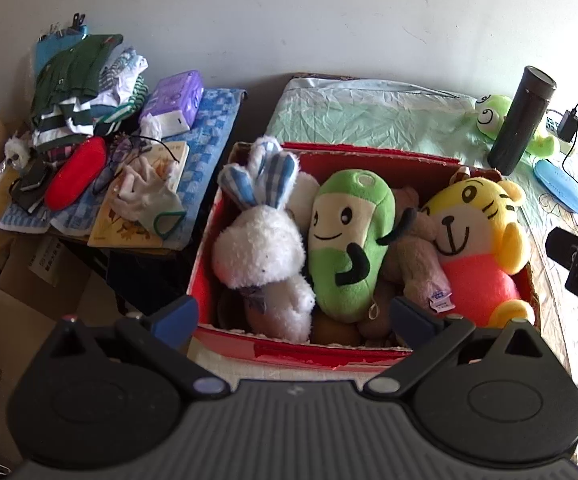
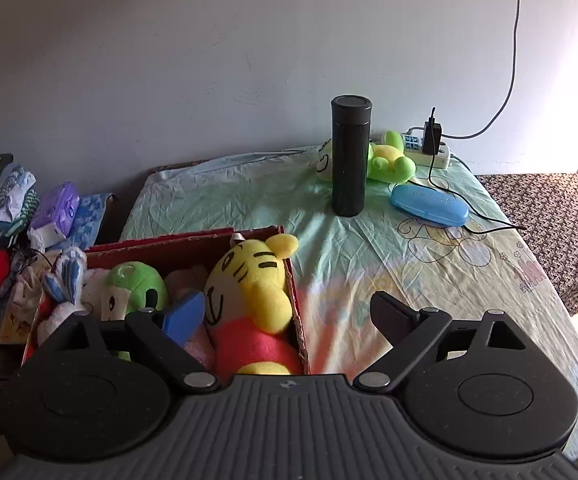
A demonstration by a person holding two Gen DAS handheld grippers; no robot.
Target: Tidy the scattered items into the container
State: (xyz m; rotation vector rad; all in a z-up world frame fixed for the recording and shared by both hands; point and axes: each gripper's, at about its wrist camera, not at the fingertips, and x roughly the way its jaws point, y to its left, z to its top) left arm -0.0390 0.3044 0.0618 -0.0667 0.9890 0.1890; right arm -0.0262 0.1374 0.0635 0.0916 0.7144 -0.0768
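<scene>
Pale green cotton sheet, creased and printed with faint cartoons, spread over the whole table top. Red cardboard box next, set on the sheet at its left end, rim torn along the near edge, packed full of soft toys. Inside, left to right: white plush rabbit with blue checked ears poking over the rim; green plush pod with a smiling face, leaning between its neighbours; beige-pink plush wedged low behind a sewn label; yellow tiger plush in a pink shirt, pressed against the right wall. Off the table's left side, a lower stand heaped with folded clothes, a purple tissue pack, a red pouch and white gloves on a blue checked cloth. Far right on the sheet, well apart from the box: black flask standing upright, green frog plush lying just behind it and still outside the box, blue glasses case just beside, white power strip with a black charger plugged in against the wall. Left gripper hovering at the box's near rim, jaws spread wide, nothing between them. Right gripper over the box's right wall, jaws likewise spread and empty, blue pad above the toys, dark pad above bare sheet.
</scene>
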